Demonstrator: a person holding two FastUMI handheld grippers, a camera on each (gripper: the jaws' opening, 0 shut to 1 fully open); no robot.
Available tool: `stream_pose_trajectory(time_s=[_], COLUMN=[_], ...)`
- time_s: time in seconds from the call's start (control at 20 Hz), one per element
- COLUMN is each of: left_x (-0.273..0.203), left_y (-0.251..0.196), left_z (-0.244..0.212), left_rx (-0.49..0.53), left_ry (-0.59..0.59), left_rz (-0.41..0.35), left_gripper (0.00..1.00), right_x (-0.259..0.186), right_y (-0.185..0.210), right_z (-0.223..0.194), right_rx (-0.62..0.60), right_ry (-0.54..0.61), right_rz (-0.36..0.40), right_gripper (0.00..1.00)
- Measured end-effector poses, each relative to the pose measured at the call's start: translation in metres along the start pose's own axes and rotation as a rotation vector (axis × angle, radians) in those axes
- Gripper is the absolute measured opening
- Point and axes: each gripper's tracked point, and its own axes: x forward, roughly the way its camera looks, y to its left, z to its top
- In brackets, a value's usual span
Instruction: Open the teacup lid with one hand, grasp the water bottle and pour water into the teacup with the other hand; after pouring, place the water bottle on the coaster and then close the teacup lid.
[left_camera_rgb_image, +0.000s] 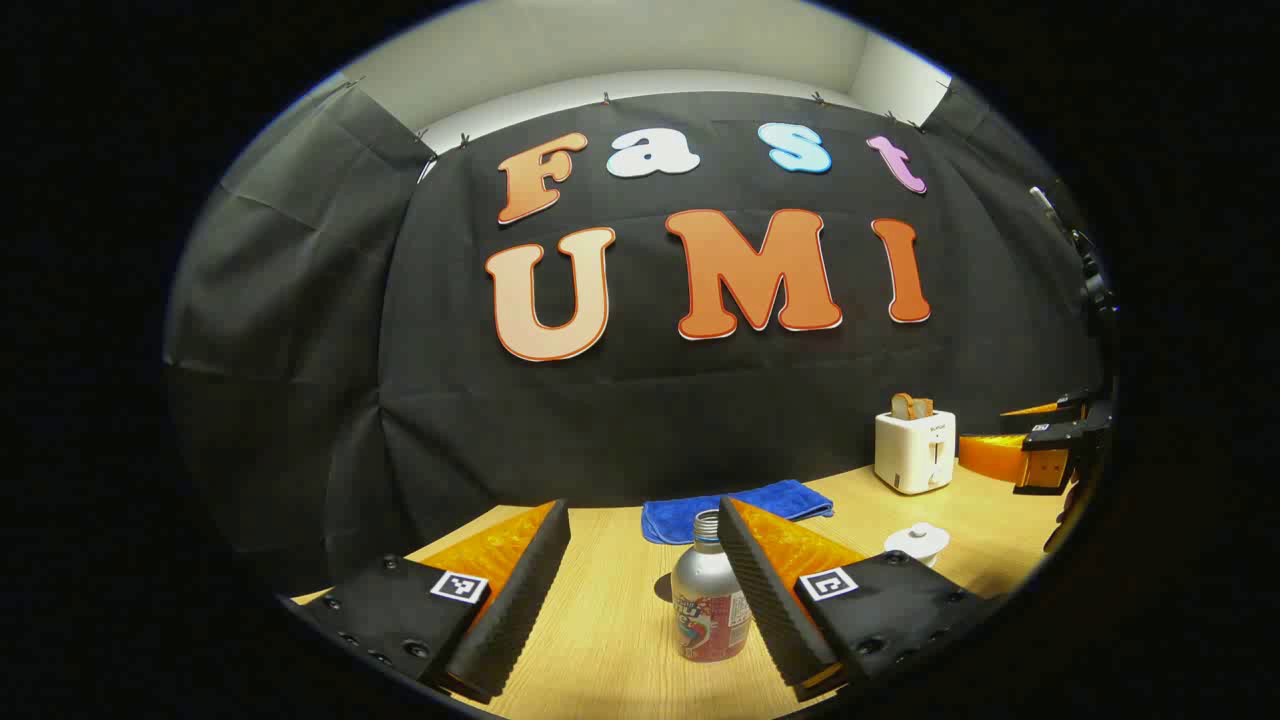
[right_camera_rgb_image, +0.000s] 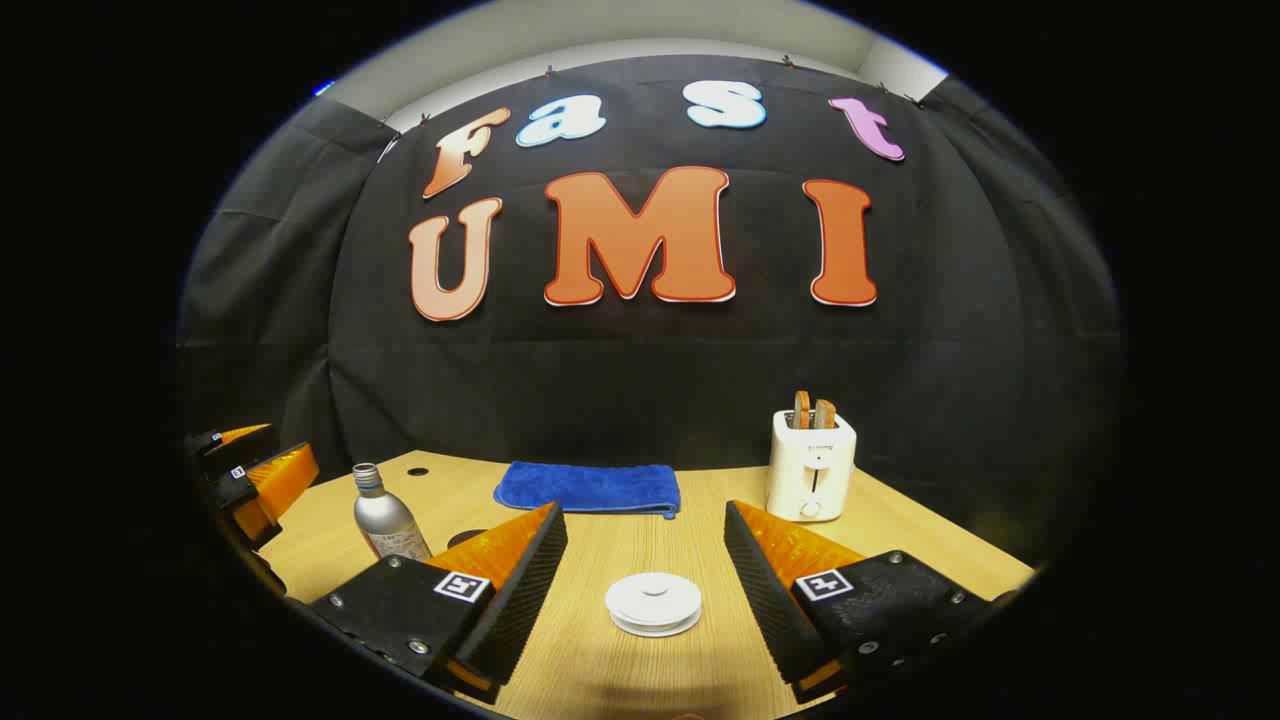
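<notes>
Now | water bottle (left_camera_rgb_image: 708, 600) beside left gripper's (left_camera_rgb_image: 645, 585) right finger | untouched

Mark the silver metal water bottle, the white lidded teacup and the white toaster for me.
Silver metal water bottle (left_camera_rgb_image: 709, 610): left gripper view, body.
White lidded teacup (right_camera_rgb_image: 654, 602): right gripper view, lid top.
White toaster (right_camera_rgb_image: 810, 466): right gripper view, front face.

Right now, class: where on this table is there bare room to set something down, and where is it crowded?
Bare wood lies between the water bottle and the lidded teacup, in front of the blue towel. The stretch between teacup and toaster is also free. It is tightest at the bottle, where the left gripper stands open around it.
</notes>
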Motion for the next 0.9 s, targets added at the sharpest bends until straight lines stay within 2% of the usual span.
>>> stream_pose_trajectory(time_s=[0.1,0.65,0.9], left_x=[0.002,0.002,0.000], left_y=[0.000,0.000,0.003], left_z=[-0.001,0.008,0.014], left_rx=[0.001,-0.027,-0.024], left_ry=[-0.001,-0.033,-0.052], left_rz=[0.002,0.003,0.008], left_gripper=[0.97,0.95,0.97], right_x=[-0.001,-0.011,-0.008], right_y=[0.003,0.013,0.009], right_z=[0.004,0.016,0.008], right_rx=[0.004,-0.046,-0.089], right_ry=[-0.010,-0.067,-0.051], right_rz=[0.005,0.039,0.014], right_gripper=[0.95,0.95,0.98])
